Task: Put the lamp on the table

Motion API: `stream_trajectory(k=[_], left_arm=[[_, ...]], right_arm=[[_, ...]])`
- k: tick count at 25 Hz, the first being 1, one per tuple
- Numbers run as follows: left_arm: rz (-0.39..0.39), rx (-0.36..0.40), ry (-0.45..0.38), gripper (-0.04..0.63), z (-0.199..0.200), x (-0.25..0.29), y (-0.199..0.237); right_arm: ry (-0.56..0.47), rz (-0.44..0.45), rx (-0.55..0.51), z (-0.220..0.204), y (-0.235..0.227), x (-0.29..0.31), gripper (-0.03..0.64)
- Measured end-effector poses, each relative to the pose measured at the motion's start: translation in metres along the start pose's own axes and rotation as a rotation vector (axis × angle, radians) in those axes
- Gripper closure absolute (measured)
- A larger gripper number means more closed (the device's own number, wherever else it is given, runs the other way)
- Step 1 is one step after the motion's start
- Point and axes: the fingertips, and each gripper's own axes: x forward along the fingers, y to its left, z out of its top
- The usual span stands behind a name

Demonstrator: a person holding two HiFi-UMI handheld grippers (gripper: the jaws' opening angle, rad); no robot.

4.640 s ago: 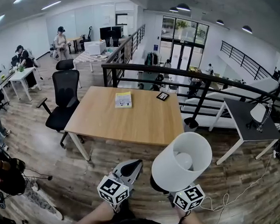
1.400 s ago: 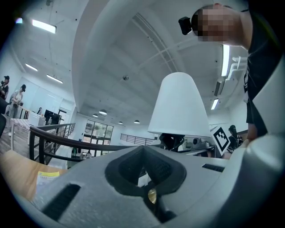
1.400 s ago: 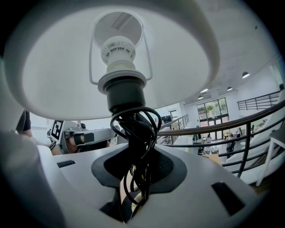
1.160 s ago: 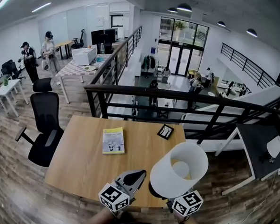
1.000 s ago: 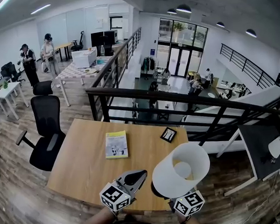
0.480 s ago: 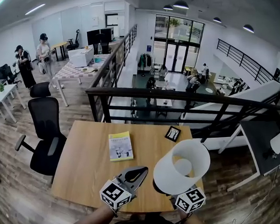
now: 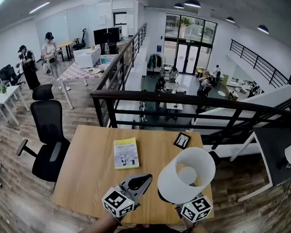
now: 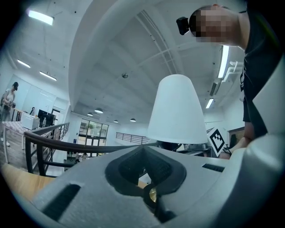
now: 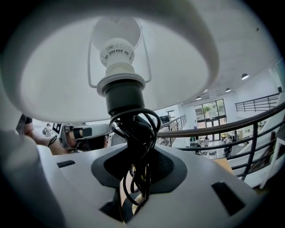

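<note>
A lamp with a white shade [image 7: 186,175] is upright in my right gripper [image 7: 184,204], which is shut on its dark stem. In the right gripper view the stem [image 9: 126,95] and a coiled black cord [image 9: 133,129] sit between the jaws of the right gripper [image 9: 133,173], under the shade [image 9: 58,67]. The lamp hangs over the near right edge of the wooden table [image 7: 89,156]. My left gripper [image 7: 146,178] is shut and empty, just left of the lamp over the table's near edge. In the left gripper view, the shade [image 8: 176,111] rises beyond the left gripper [image 8: 143,153].
A yellow book [image 7: 126,153] and a small black item [image 7: 182,140] lie on the table. A black office chair [image 7: 47,139] stands to its left, a black railing [image 7: 184,99] runs behind it, and a dark side table [image 7: 280,154] is at right. People [image 7: 50,48] stand far left.
The table has drawn closer beneath the grippers, and the lamp is now over its near right edge. Both grippers keep their state.
</note>
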Motion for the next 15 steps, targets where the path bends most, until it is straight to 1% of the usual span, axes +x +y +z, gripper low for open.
stream_trajectory(k=[4,9,12,15], left_arm=[[-0.009,-0.003,-0.005,0.588,0.0,0.013,0.002],[-0.034,0.031,-0.012,0.588,0.0,0.026,0.004],[-0.019,0.018,-0.008,0.588,-0.007,0.033,0.011],[-0.009,-0.003,0.017,0.588,-0.012,0.038,0.017]], right_arm=[[0.011,0.0,0.0,0.001,-0.01,0.004,0.505],[0.012,-0.006,-0.006,0.002,-0.024,0.01,0.505],[0.024,-0.008,-0.008,-0.004,-0.032,0.014,0.505],[0.031,0.001,-0.007,-0.01,-0.037,0.02,0.505]])
